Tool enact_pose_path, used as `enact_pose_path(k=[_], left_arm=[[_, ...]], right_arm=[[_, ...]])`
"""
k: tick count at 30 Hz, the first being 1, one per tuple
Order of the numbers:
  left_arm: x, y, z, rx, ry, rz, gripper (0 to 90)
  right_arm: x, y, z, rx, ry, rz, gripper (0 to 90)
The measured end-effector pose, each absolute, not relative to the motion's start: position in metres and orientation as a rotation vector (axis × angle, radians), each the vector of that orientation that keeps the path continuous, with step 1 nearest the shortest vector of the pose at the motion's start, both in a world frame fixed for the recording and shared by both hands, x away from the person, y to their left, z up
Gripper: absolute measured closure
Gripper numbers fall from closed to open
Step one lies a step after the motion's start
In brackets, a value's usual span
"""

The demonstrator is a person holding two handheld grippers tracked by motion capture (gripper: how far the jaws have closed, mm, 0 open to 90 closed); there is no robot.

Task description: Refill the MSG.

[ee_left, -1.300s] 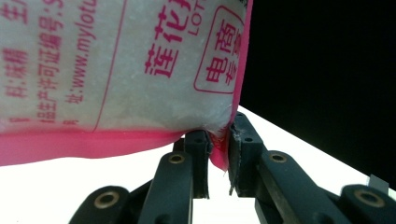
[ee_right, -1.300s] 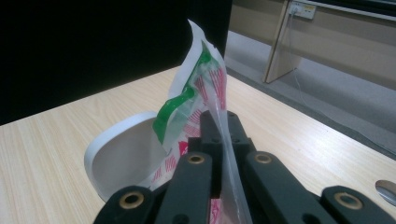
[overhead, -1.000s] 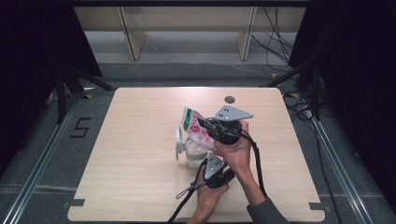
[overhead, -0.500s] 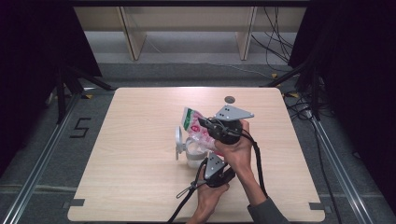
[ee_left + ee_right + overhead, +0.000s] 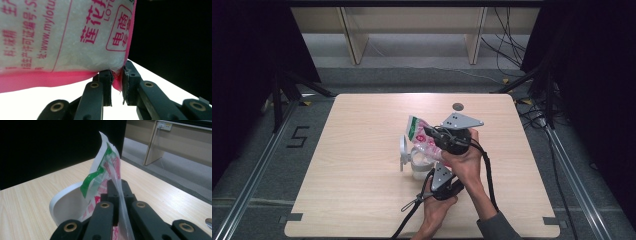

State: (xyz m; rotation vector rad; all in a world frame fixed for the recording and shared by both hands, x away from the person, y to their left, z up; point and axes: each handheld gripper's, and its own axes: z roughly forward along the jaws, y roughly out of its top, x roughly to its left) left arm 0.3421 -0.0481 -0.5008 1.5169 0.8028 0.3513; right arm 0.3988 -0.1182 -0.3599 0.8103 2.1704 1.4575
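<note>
Left gripper (image 5: pixel 116 82): jaws pinched on the bag's pink bottom seam.
Right gripper (image 5: pixel 119 187): jaws clamped flat on the bag's upper film.
Bag (image 5: pixel 424 137): held tilted above the white container (image 5: pixel 418 162), mid-table (image 5: pixel 362 150).
Hands: close together at the near edge.

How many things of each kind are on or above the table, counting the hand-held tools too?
Tools: 2 (left tool, right tool)
Bag: 1 (bag, pinched by both tools)
White container: 1 (container)
Total: 4
</note>
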Motion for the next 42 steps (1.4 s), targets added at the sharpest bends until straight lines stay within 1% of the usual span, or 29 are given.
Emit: enact_pose_path(k=[8,10,21,31,42], left_arm=[[0.3418,-0.0477,-0.4998,1.506,0.813,0.350,79.3],[0.3419,-0.0476,-0.4998,1.507,0.812,0.349,79.2],[0.3420,-0.0481,-0.5008,1.504,0.809,0.349,79.3],[0.3436,-0.0505,-0.5031,1.508,0.811,0.329,79.3],[0.3441,-0.0489,-0.5021,1.493,0.811,0.331,79.4]], right_arm=[[0.3978,-0.1168,-0.3592,0.811,2.173,1.460,90.0],[0.3997,-0.1172,-0.3592,0.767,2.175,1.460,90.0],[0.3990,-0.1180,-0.3592,0.804,2.174,1.465,90.0],[0.4076,-0.1225,-0.3629,0.783,2.187,1.455,90.0],[0.4056,-0.1158,-0.3623,0.749,2.194,1.451,90.0]])
